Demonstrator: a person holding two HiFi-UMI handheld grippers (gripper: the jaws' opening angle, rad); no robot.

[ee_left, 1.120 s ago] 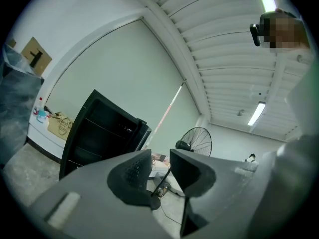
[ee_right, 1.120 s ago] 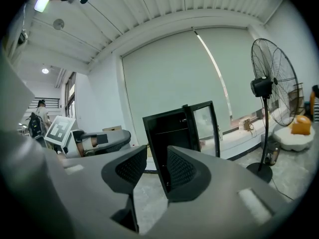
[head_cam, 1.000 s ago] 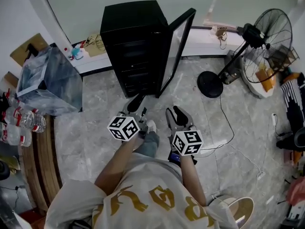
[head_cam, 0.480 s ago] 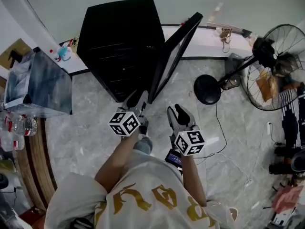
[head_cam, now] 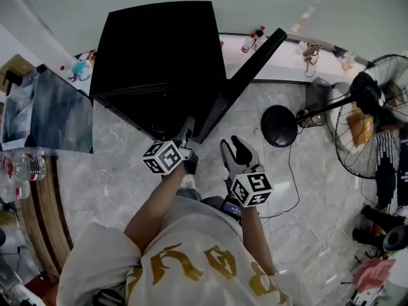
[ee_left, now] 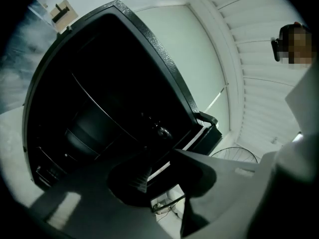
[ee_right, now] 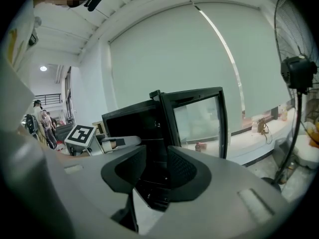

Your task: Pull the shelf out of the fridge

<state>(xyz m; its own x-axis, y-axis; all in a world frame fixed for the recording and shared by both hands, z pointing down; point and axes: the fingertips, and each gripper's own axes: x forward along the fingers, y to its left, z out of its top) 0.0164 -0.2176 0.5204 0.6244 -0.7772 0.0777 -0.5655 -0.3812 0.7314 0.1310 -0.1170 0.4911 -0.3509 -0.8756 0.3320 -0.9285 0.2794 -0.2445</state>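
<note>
As shelf (ee_left: 107, 108) lies inside fridge (head_cam: 159, 43) | left tongs (head_cam: 187, 131) at opening

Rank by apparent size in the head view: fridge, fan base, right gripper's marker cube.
1. fridge
2. fan base and right gripper's marker cube: about alike; the cube is nearer the camera, so unranked.

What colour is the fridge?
The fridge is black, clearest in the head view.

The fridge (head_cam: 159, 56) stands on the floor (head_cam: 115, 177) by the wall, its door (head_cam: 248, 75) swung out to the right. The left tongs (head_cam: 187, 131) are at its open front; the right tongs (head_cam: 233, 153) sit just right, before the door. A fan (head_cam: 376, 126) stands well right
</note>
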